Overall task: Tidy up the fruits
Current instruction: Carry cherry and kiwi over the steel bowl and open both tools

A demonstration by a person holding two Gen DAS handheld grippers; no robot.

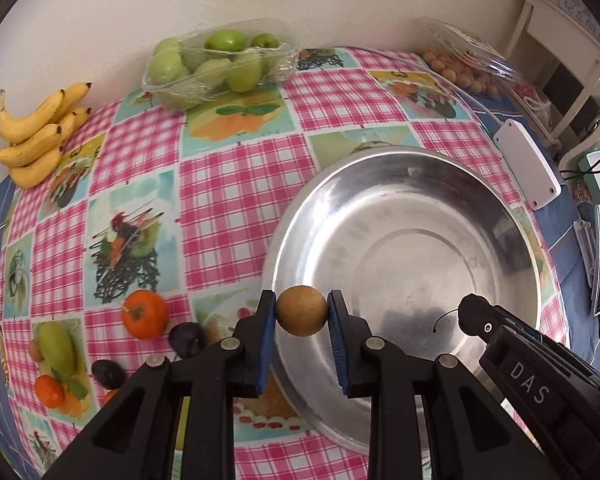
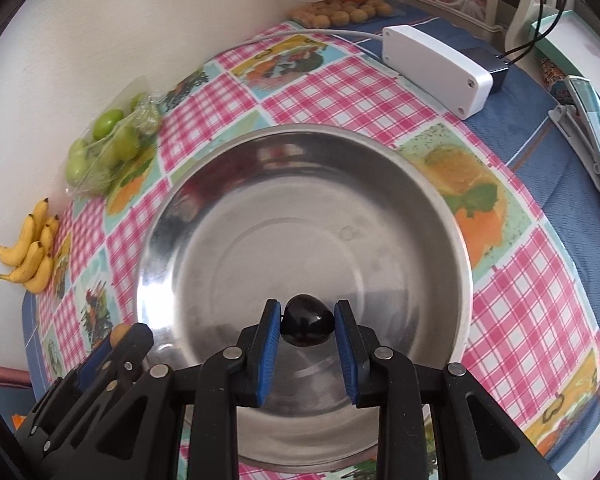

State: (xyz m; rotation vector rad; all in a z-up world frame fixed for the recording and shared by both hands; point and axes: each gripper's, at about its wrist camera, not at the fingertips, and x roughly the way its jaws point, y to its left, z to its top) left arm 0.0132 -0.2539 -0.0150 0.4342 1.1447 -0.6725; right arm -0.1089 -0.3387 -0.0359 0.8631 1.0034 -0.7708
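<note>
Fruit in both tongs, poised at the steel bowl (image 2: 452, 216). Left gripper (image 1: 301, 314) is clamped narrow on a small round tan fruit (image 1: 301, 311), rough and matte like a longan, caught across its middle between the blue pads, hanging at the bowl's near-left rim. Right gripper (image 2: 307, 322) is pinched on a dark plum (image 2: 307, 326), glossy, almost black, slightly egg-shaped, held over the bowl's near inner slope. Both tools tilt steeply downward, which I judge suits a short drop into the empty bowl rather than a toss; gripping at the widest part keeps round fruit from squirting out. Right tool's black body shows to the right of the left tongs, close alongside. Left of the left gripper, loose on the checked cloth (image 1: 236, 184): an orange tomato-like fruit (image 1: 145, 314) and two more dark plums (image 1: 187, 339), probably next in line. Farther ahead-left, against the wall: bananas (image 1: 36, 136), green fruits in a wrapped tray (image 1: 220, 62). Ahead-right, a clear box of more tan fruit (image 1: 460, 68), beside a white plastic unit (image 1: 528, 164).
</note>
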